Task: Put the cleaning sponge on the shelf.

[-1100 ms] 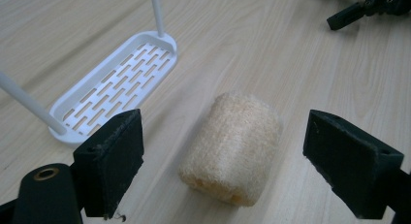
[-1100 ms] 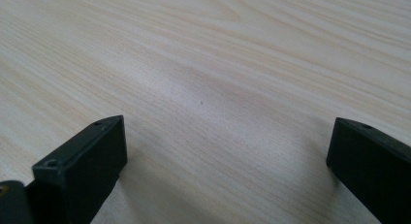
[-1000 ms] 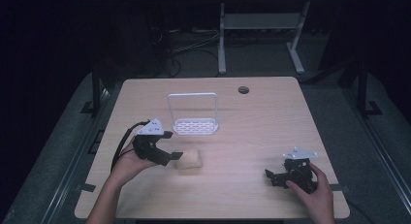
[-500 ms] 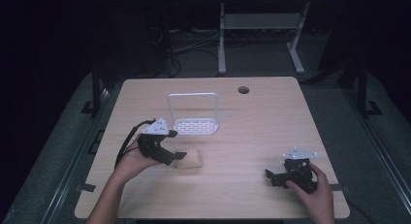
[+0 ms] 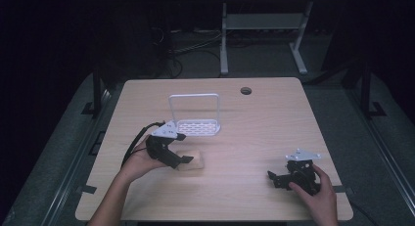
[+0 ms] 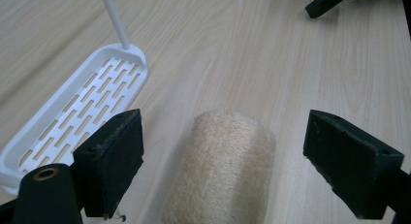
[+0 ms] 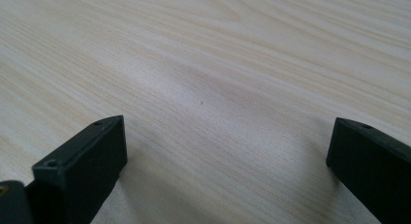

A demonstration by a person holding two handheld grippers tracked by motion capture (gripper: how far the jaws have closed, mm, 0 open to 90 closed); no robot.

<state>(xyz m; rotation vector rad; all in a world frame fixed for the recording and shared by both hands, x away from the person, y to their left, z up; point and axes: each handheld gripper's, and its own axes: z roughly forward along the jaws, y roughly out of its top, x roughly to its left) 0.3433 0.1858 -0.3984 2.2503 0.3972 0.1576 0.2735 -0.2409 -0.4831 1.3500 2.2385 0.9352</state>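
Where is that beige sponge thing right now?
In the high view the beige sponge lies on the table's left half, just in front of the white slotted rack. The open left gripper straddles it without touching.

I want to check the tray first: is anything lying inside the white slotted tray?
Nothing lies in the white slotted tray; its slotted floor is bare. The sponge lies beside it on the table, between the open left gripper jaws.
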